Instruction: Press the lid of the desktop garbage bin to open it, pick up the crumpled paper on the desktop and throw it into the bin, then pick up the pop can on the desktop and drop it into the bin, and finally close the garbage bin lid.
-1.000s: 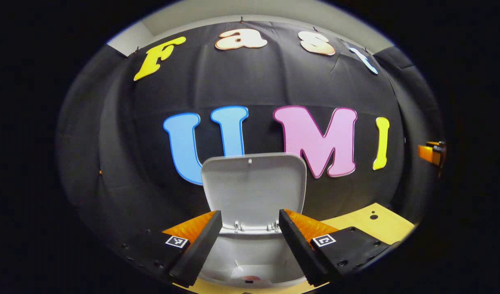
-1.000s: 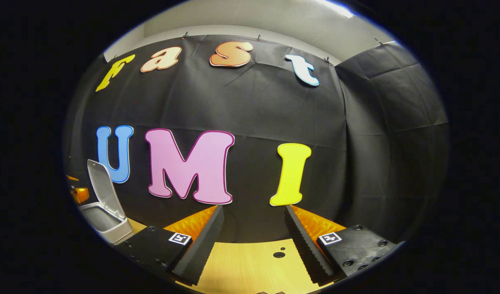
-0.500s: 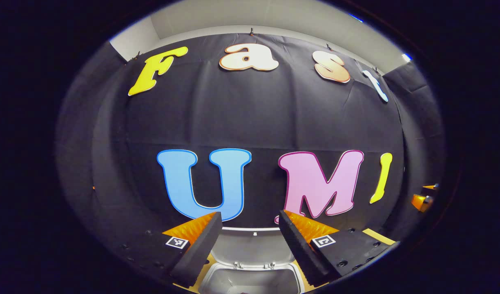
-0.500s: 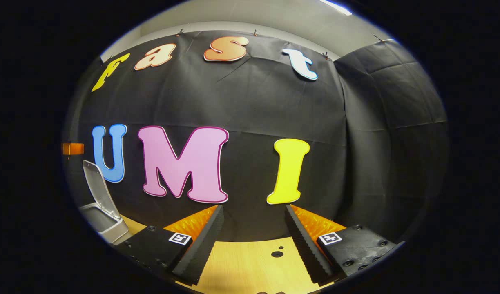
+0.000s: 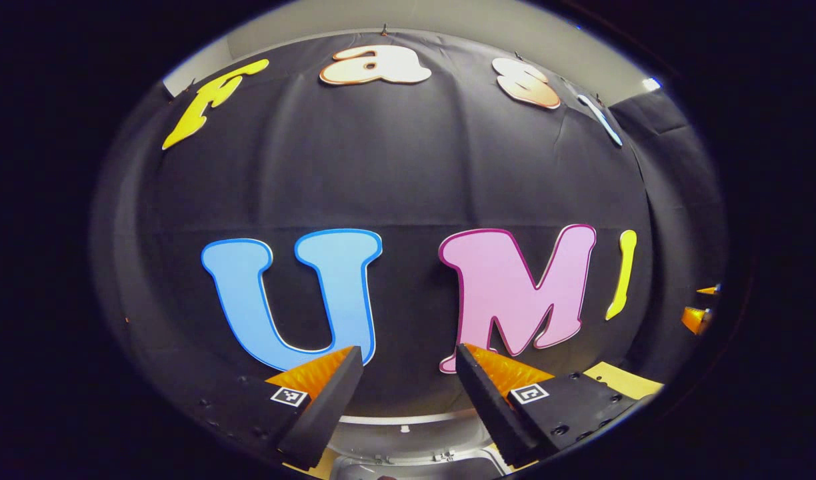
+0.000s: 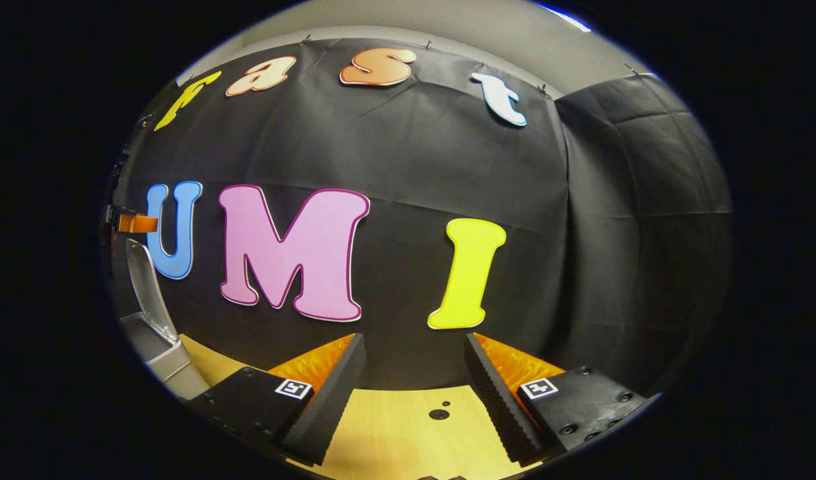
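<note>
So the left claw (image 5: 408,400) sits spread wide with nothing between its fingers, up above the bin (image 5: 415,460), whose grey rim peeks in at the bottom edge of the left gripper view. The lid (image 5: 408,427) stands open, its pale top edge curving between the two fingers, with the hinges just under it. A corner of the wooden tabletop (image 5: 625,380) shows off to the right, and a bit of the other claw pokes in at the far right edge, too little of it to say much.

The right claw (image 6: 415,400) is spread wide too, gripping nothing, hanging over bare tabletop (image 6: 395,440) with a couple of small dark holes in the wood between its fingers. In the right gripper view the bin (image 6: 156,347) is way off at the left edge, well apart from this claw, lid (image 6: 145,287) upright and seen nearly edge-on. Part of the left claw hangs above the lid at the far left. The bin's inside is out of sight from both views.
</note>
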`<state>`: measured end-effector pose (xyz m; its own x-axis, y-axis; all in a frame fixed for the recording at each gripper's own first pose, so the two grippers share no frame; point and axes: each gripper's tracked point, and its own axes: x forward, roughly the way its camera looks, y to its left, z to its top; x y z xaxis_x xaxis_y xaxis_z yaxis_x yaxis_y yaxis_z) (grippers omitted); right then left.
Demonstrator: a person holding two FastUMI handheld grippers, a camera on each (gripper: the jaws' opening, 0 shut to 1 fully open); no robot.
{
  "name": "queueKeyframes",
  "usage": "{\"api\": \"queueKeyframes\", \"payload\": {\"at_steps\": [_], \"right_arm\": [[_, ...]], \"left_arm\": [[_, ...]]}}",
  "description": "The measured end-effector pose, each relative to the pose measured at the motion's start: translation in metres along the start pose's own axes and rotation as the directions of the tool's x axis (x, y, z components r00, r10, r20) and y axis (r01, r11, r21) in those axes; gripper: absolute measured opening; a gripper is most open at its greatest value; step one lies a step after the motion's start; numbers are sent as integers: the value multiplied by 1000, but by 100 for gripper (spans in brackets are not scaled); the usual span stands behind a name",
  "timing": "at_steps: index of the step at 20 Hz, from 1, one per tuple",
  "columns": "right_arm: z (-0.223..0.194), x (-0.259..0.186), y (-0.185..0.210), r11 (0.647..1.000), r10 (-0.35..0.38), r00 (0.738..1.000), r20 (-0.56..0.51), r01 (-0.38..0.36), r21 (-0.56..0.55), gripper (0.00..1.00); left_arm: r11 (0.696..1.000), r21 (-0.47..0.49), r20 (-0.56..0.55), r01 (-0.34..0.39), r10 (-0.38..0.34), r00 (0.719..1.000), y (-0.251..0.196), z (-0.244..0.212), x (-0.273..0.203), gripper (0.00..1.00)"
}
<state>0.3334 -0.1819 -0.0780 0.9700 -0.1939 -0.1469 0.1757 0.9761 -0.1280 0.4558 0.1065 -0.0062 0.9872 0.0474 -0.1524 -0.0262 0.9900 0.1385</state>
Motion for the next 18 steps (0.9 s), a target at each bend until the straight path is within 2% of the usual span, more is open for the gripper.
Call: {"api": "queueKeyframes", "payload": {"at_steps": [5,11,18], "right_arm": [[-7,0,10,1000,16,1000,-13,-16,1,97],[-13,-8,22,999,46,999,-29,-46,23,97],[-31,-24,38,996,86,994,-62,-85,20,97]], "left_arm": [[999,-36,-95,20,-23,995,-2,-26,-5,96],[997,-56,-161,52,-60,985,-5,-43,-48,99],[998,-59,-192,16,-27,981,-9,-80,-102,99]]}}
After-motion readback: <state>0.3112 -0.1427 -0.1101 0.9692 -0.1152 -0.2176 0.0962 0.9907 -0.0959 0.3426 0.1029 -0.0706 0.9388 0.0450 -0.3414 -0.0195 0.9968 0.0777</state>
